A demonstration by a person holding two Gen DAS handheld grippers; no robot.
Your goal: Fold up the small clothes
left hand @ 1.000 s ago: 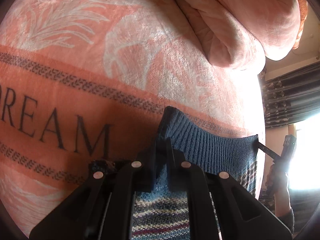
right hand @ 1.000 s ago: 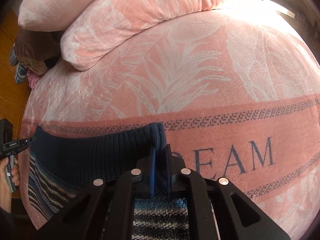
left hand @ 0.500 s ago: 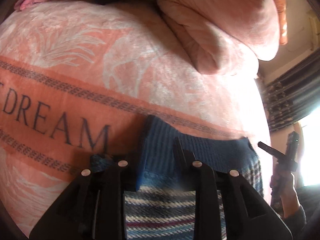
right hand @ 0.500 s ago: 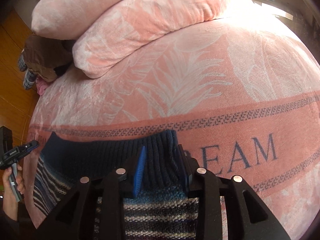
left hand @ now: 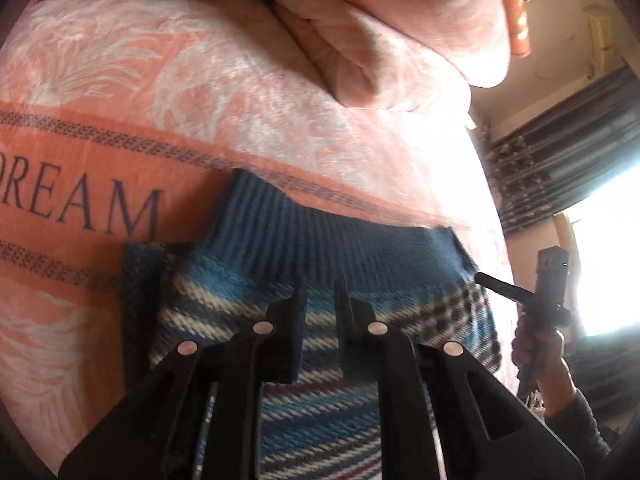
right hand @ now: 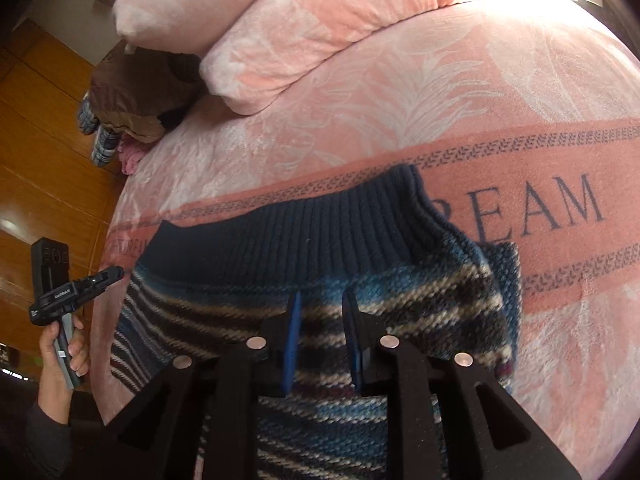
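Observation:
A small striped knit sweater (left hand: 320, 412) with a ribbed navy hem (left hand: 316, 236) lies flat on the pink bedspread (left hand: 120, 92). The same sweater (right hand: 248, 312) fills the lower middle of the right wrist view, its hem (right hand: 312, 236) lying across the "DREAM" band. My left gripper (left hand: 322, 292) hovers open just behind the hem, nothing between its fingers. My right gripper (right hand: 320, 304) is also open over the striped part, holding nothing. Each view catches the other gripper at its edge, held in a hand (right hand: 60, 352).
A folded pink duvet (right hand: 320, 28) and pillows lie at the far side of the bed. Brown and checked clothes (right hand: 128, 100) are heaped by the bed's left edge, beside a wooden wall (right hand: 36, 160). Dark curtains (left hand: 568, 160) and a bright window stand to the right.
Both grippers let go of the navy hem, which they pinched a second ago, and drew back toward me. The sweater now lies flat on the bedspread.

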